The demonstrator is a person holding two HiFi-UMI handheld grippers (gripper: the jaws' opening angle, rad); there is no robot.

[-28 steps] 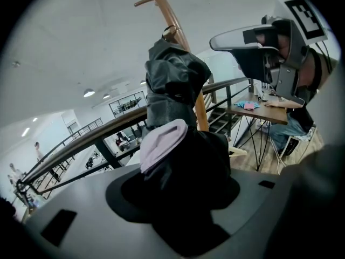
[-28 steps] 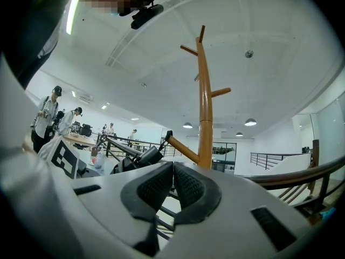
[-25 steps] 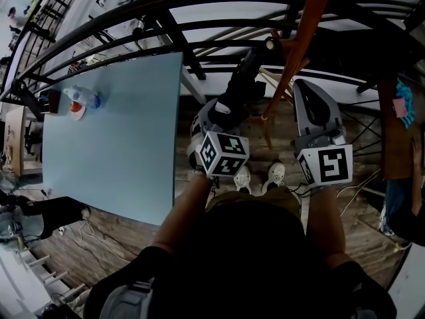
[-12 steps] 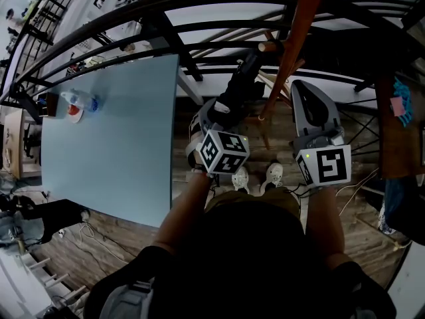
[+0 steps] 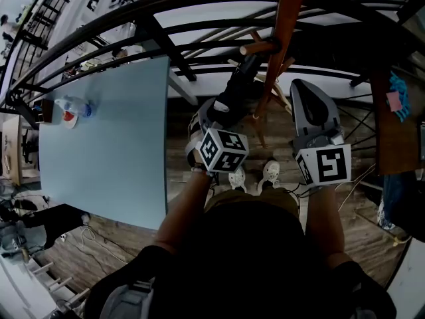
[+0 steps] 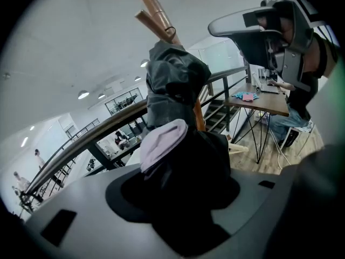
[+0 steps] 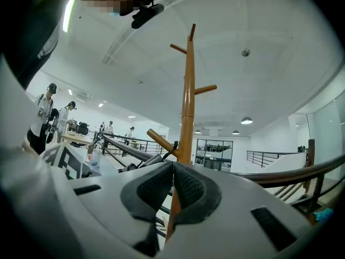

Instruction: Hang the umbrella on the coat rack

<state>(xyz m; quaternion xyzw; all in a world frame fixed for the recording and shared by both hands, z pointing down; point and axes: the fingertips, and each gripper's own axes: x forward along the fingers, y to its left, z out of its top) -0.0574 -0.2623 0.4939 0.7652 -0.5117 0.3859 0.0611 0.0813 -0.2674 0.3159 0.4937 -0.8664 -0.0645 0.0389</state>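
Note:
A folded black umbrella [image 5: 242, 78] stands up out of my left gripper [image 5: 231, 105], which is shut on its lower part. In the left gripper view the umbrella [image 6: 175, 85] fills the jaws of the left gripper [image 6: 178, 161], with a pale strap across it. Its top is beside the lower peg [image 5: 255, 47] of the orange-brown wooden coat rack [image 5: 287, 25]. My right gripper [image 5: 300, 88] is just right of the pole, shut on nothing. In the right gripper view the right gripper [image 7: 172, 179] has its pads together, with the coat rack [image 7: 187, 101] straight ahead. A thin black strap [image 7: 176, 144] shows at the peg's root.
A pale blue table [image 5: 106, 131] lies to the left, with a bottle [image 5: 70, 108] at its far end. Curved black railings [image 5: 199, 5] run behind the rack. A wooden desk [image 5: 392, 131] stands at the right. The rack's legs [image 5: 262, 135] spread over the plank floor.
Both grippers have moved a little towards the coat rack. The umbrella's top, which stood left of the lower peg, is now right beside it.

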